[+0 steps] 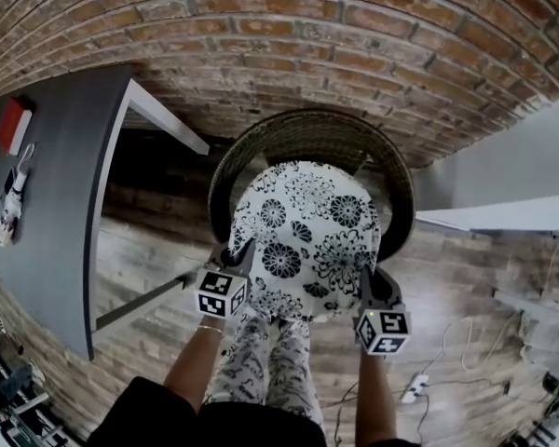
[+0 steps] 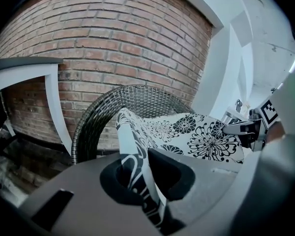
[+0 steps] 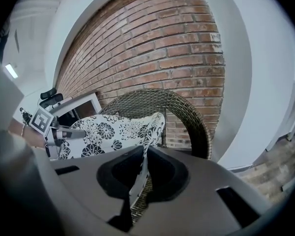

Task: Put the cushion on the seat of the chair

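A round white cushion with black flower print hangs over the dark wicker chair, covering its seat from above. My left gripper is shut on the cushion's left edge, and my right gripper is shut on its right edge. In the left gripper view the cushion folds up between the jaws of the left gripper, with the chair's back behind. In the right gripper view the right gripper pinches the cushion edge in front of the chair.
A grey table with white legs stands to the left, with a red item on it. A brick wall runs behind the chair. A white surface lies to the right. A power strip and cables lie on the wooden floor.
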